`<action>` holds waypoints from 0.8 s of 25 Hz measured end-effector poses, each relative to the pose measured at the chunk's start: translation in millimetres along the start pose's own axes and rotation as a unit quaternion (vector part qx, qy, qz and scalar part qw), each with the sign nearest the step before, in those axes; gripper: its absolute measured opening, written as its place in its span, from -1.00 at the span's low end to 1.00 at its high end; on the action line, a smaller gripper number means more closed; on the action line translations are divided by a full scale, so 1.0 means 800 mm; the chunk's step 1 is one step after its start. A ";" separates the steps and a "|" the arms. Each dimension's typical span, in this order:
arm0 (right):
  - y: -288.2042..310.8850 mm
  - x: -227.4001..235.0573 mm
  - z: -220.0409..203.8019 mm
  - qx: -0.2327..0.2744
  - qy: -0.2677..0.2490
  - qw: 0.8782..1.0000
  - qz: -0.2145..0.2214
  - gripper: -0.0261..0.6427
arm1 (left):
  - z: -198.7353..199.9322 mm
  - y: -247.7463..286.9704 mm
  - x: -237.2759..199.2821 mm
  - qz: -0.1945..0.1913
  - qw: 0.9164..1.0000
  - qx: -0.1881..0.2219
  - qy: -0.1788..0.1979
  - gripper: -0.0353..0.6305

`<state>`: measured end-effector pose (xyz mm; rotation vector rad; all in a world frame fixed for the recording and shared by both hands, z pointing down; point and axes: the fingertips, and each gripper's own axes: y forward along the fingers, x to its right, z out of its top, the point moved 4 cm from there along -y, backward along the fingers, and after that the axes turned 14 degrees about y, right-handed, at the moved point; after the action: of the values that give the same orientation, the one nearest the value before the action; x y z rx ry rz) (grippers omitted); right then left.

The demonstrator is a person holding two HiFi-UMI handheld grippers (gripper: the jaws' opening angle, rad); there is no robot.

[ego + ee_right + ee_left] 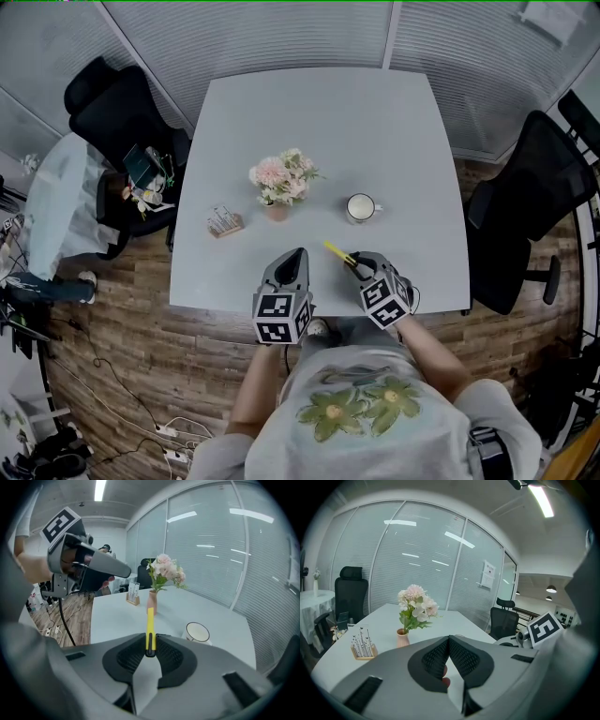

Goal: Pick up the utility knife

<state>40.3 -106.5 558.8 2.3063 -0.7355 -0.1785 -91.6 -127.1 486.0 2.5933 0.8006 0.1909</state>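
The yellow utility knife point(150, 632) is clamped between the pads of my right gripper point(150, 651) and sticks out ahead of them, lifted off the white table point(375, 131). In the head view the utility knife point(337, 254) points up and to the left from the right gripper point(359, 267), near the table's front edge. My left gripper point(297, 256) hovers just to its left with its jaws together and nothing between them; in its own view the left gripper point(449, 641) has its pads meeting at the tips.
A pink vase of flowers point(281, 180) stands mid-table, a white mug point(361, 207) to its right, and a small wooden holder point(225, 223) to its left. Black office chairs point(525, 211) flank the table. Cables lie on the wooden floor point(122, 375).
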 end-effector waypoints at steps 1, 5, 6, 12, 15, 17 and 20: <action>-0.002 0.000 0.002 0.003 0.001 1.000 0.000 -0.71 | 0.001 0.000 0.001 0.000 1.000 0.001 0.001 -0.88; -0.010 -0.002 0.015 0.017 0.003 1.000 0.000 -0.71 | 0.003 0.000 0.005 -0.003 1.000 0.003 0.003 -0.88; -0.012 -0.003 0.018 0.019 0.003 1.000 0.000 -0.71 | 0.004 0.000 0.005 -0.003 1.000 0.003 0.003 -0.88; -0.021 -0.005 0.031 0.034 0.004 0.999 -0.001 -0.71 | 0.004 0.000 0.011 -0.008 1.000 0.004 0.005 -0.88; -0.028 -0.007 0.036 0.043 0.008 0.999 -0.001 -0.71 | 0.005 -0.002 0.014 -0.010 1.000 0.005 0.006 -0.88; -0.031 -0.008 0.040 0.050 0.009 0.999 -0.001 -0.71 | 0.005 -0.002 0.016 -0.011 1.000 0.005 0.006 -0.88; -0.037 -0.011 0.049 0.059 0.000 0.998 -0.002 -0.71 | 0.004 -0.003 0.017 -0.013 1.000 0.006 0.007 -0.88</action>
<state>33.7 -106.6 509.6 2.4200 -0.7592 -0.1399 -81.2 -118.6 482.4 2.5940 0.8411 0.1973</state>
